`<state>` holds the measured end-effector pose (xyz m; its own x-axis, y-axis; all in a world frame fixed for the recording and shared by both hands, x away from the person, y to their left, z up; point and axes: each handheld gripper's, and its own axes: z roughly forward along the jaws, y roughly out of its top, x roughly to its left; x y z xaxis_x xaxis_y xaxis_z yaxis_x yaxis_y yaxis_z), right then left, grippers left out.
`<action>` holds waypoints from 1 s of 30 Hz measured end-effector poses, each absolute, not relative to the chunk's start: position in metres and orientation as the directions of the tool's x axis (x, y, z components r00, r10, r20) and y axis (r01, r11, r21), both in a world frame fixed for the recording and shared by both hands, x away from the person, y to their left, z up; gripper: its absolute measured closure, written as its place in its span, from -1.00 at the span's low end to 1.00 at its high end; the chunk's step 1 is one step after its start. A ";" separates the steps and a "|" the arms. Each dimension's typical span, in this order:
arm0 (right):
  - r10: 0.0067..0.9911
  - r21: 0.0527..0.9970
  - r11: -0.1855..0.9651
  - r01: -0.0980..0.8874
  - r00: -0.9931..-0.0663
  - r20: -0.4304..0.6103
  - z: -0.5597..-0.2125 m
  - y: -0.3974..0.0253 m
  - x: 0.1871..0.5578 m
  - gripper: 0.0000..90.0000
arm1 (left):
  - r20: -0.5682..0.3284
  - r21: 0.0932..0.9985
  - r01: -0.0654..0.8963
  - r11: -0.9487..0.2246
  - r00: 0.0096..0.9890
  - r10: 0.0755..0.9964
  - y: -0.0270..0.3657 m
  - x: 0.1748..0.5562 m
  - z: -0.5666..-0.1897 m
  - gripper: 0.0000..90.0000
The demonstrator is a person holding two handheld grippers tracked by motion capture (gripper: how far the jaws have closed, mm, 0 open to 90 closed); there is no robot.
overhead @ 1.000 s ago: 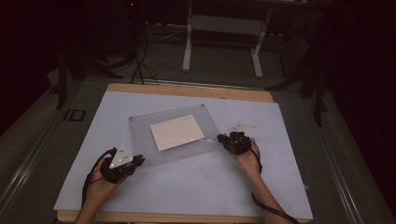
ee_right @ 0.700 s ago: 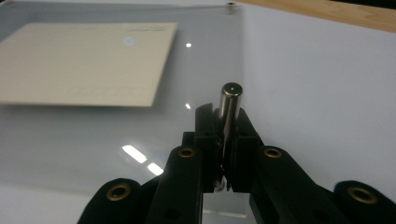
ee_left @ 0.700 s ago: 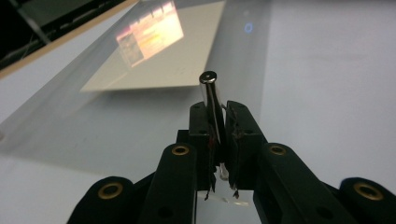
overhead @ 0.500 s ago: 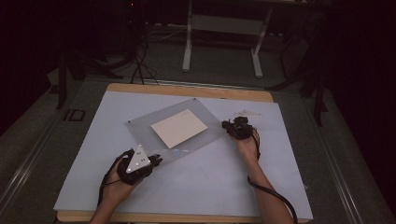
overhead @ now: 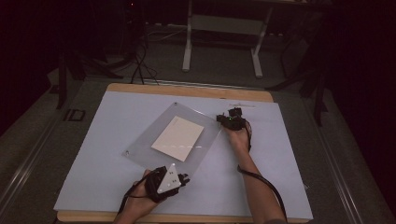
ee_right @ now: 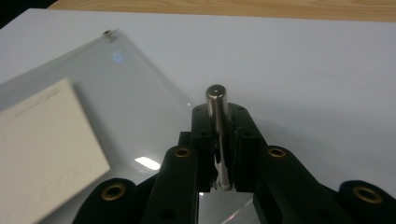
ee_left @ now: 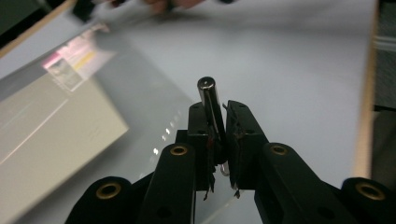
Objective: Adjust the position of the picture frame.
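Black two-jaw grippers, one in each hand, hold a clear acrylic panel by its corner posts. Left gripper (ee_left: 217, 133), seen in its own view with the jaws drawn nearly together, clamps a short polished metal standoff post (ee_left: 208, 100) that rises upright between them; in the high view this gripper (overhead: 183, 178), topped by a grey three-cornered plate, lies near the front edge of the table at the panel's nearest corner. Right gripper (ee_right: 218, 128), its jaws likewise almost closed, grips a second short silver metal standoff post (ee_right: 216, 105) standing upright between them; in the high view it (overhead: 227, 117) sits toward the far right part of the table, at the panel's right-hand corner. Transparent square acrylic panel (overhead: 148, 141) lies turned diamond-wise on the middle of the table, one corner toward the far edge, one toward the left edge, the other two at the grippers. Cream rectangular card (overhead: 178, 138) lies sandwiched at the panel's centre, and shows again in the left gripper view (ee_left: 42, 126) and the right gripper view (ee_right: 42, 154) to the left of the jaws. Another small metal post (ee_right: 109, 33) marks the panel's far corner. White sheet-covered wooden table (overhead: 280, 158) carries everything; bare wood shows along its far and front edges. Both forearms enter from the front edge, each trailing a black cable.
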<state>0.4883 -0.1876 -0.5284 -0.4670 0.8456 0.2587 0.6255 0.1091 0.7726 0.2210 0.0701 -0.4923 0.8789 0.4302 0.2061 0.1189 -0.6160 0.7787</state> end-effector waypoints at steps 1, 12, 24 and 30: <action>0.841 0.772 0.117 0.625 -0.476 0.258 -0.528 -0.181 0.490 0.84 | 0.210 0.771 0.107 -0.628 0.888 0.409 0.065 0.219 -0.493 0.80; 0.799 0.766 0.228 0.601 -0.565 0.206 -0.516 -0.092 0.516 0.78 | 0.181 0.745 0.111 -0.658 0.916 0.359 0.033 0.230 -0.507 0.84; 0.776 0.707 0.278 0.651 -0.585 0.234 -0.527 -0.057 0.520 0.59 | 0.122 0.755 0.134 -0.643 0.933 0.338 0.019 0.246 -0.521 0.71; 0.751 0.743 0.299 0.599 -0.628 0.204 -0.517 -0.083 0.504 0.44 | 0.033 0.814 0.170 -0.555 0.941 0.337 0.042 0.252 -0.514 0.47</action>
